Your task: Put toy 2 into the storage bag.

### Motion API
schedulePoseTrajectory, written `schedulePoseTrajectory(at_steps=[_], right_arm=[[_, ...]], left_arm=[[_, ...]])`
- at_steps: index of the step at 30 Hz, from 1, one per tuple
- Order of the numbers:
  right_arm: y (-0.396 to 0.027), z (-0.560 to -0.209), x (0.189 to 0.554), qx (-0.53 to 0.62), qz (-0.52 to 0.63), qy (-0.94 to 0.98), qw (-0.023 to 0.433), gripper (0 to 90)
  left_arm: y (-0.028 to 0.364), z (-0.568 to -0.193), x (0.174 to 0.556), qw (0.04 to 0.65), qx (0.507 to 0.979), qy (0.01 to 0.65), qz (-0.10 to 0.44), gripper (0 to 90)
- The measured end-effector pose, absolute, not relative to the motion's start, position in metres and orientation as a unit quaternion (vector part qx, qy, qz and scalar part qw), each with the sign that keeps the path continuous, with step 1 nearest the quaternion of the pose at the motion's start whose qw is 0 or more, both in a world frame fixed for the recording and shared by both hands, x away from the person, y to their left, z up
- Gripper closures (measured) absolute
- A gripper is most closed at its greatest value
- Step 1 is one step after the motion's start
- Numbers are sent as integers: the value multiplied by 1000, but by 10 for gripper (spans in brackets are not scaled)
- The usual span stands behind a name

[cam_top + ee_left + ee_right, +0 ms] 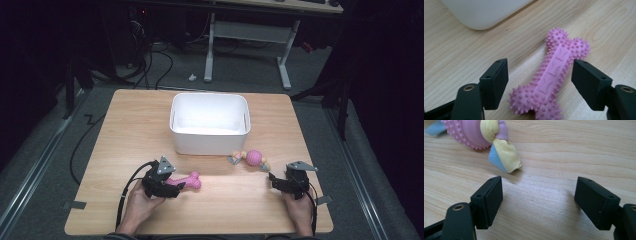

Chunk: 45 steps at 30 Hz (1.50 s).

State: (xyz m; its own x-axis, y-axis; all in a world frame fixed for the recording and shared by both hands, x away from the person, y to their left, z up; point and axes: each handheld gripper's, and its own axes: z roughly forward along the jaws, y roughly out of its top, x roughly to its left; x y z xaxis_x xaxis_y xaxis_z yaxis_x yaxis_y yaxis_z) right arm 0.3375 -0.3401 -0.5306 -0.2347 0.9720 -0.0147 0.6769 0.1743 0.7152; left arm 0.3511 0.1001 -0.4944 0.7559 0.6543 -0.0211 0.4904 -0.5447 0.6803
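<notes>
High view: two tools, both wide; left tool straddles one spiky bone; one bin.

One white bin, upper centre of the worktop. One pink spiky bone toy, lower centre-left, between the spread jaws of the left tongs. One pink ball toy with knotted cloth ends, right of centre, just below the bin. Two toys in all. Two tongs: left, and right tongs at lower right, jaws apart. Two hands, one per tongs. One second table, top of frame.
</notes>
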Motion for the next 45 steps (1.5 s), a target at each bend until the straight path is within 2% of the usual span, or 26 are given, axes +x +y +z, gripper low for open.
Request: schedulePoseTrajectory(at_steps=[26, 45], right_arm=[[-340, -531, 337, 568, 300, 726, 246, 232], [-340, -530, 337, 569, 301, 725, 245, 232]], left_arm=[[81, -510, 356, 310, 898, 297, 100, 434], [78, -513, 361, 299, 906, 285, 95, 438]])
